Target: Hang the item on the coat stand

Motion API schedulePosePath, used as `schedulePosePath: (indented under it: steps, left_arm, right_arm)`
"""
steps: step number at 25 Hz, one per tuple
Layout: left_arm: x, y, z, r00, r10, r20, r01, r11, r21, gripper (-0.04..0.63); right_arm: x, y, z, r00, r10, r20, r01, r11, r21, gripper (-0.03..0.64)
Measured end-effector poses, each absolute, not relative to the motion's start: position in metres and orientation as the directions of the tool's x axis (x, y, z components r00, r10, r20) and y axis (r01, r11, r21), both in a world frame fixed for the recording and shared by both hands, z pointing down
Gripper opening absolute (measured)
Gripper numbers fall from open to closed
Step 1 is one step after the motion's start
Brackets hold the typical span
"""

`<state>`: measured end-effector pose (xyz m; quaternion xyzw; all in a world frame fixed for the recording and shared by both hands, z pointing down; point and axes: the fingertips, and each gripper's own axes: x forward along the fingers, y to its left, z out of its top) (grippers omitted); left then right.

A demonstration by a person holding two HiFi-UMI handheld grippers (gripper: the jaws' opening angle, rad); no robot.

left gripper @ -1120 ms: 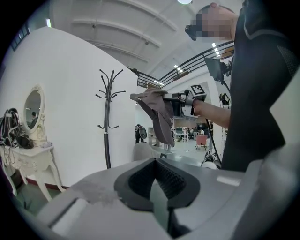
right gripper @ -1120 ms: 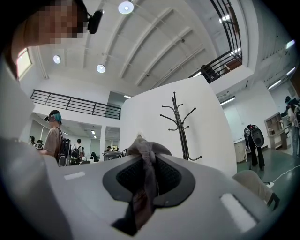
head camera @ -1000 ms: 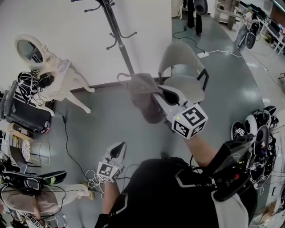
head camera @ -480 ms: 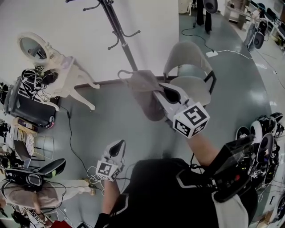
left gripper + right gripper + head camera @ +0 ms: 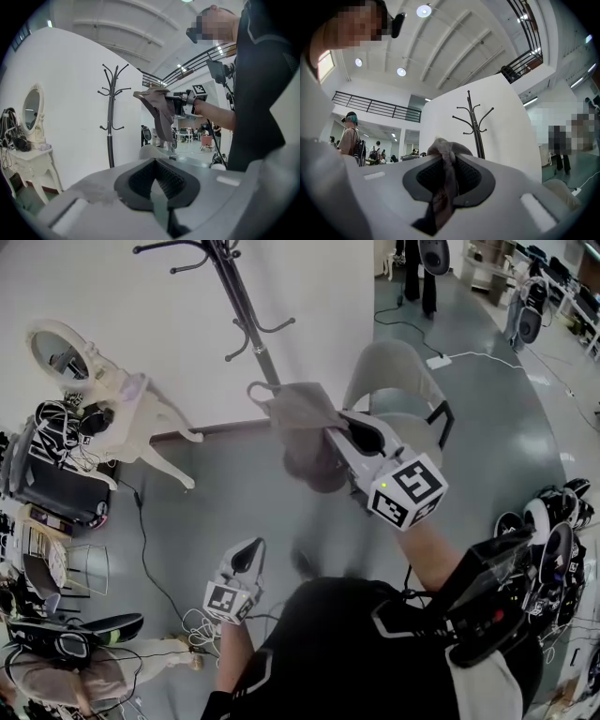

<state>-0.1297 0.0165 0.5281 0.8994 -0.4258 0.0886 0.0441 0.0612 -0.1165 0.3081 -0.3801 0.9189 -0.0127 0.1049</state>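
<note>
Head view: a grey cap [image 5: 302, 418] is gripped by its edge in the closed fingers of the right gripper [image 5: 339, 432]. It is held in the air over open grey floor [image 5: 234, 493], well apart from the black coat stand [image 5: 239, 306] at the white wall [image 5: 141, 296]. A black-and-white square marker is carried on the gripper's cube [image 5: 410, 488]. A grey chair [image 5: 398, 367] stands just beside. The left gripper [image 5: 248, 554] is held near the body, its fingers closed on nothing.

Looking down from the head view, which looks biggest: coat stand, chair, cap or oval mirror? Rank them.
1. Coat stand: longest, though thin.
2. Chair and cap: about alike; the cap is nearer the camera.
3. Oval mirror.
</note>
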Motion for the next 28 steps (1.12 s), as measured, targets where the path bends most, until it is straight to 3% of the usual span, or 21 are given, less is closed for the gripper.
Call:
schedulePosePath:
  steps: [28]
  left_arm:
    - [-0.2,-0.12,0.532,0.721,-0.673,0.165,-0.684,-0.729,0.021,0.028]
  right_arm:
    - [0.023,-0.233,0.221,-0.557,-0.776,-0.296,-0.804,0.593,-0.042,0.055]
